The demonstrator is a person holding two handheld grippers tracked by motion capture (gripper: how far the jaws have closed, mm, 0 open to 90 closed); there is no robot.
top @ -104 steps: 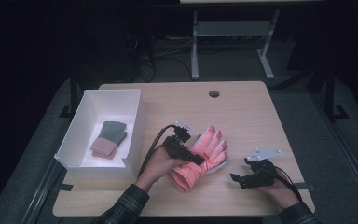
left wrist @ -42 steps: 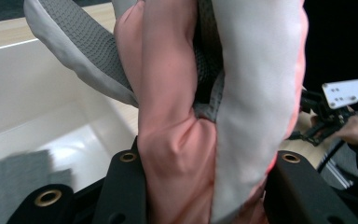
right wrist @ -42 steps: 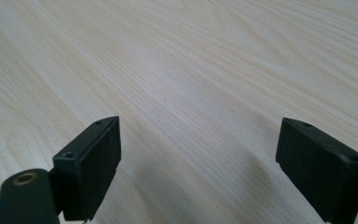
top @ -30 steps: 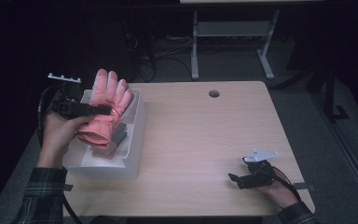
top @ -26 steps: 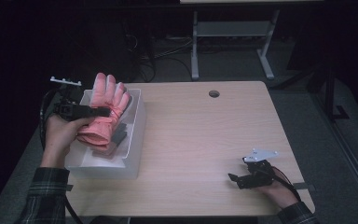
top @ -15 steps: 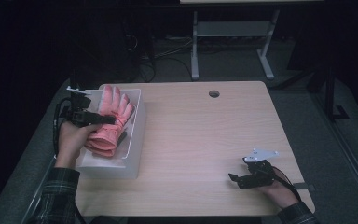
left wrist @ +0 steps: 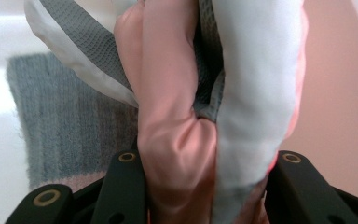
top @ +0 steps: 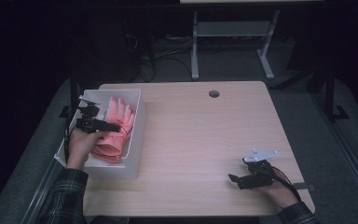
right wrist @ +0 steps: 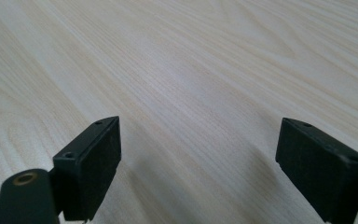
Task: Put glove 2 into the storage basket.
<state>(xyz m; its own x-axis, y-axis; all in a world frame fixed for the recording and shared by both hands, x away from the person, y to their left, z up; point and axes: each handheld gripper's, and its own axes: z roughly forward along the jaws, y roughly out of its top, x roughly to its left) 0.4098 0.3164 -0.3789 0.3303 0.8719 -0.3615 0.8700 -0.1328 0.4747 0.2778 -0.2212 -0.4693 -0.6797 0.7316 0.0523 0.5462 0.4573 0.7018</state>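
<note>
No writing to read anywhere. Left gripper [top: 114, 127] pinches pink glove [top: 116, 133], jaws tight on bunched cloth [left wrist: 182, 140]. Glove now low inside white bin [top: 137, 135] at table's left edge; a second ago it hung above bin. Grey knit cloth [left wrist: 51, 116] lies under glove. Right gripper [top: 235, 178] rests at near right of wooden table [top: 205, 135], jaws wide, nothing between, same spot as before. Big bare tabletop between bin and right gripper.

Dark room, grey floor [top: 307, 112], metal stand [top: 228, 32] behind wooden table [top: 205, 140].
</note>
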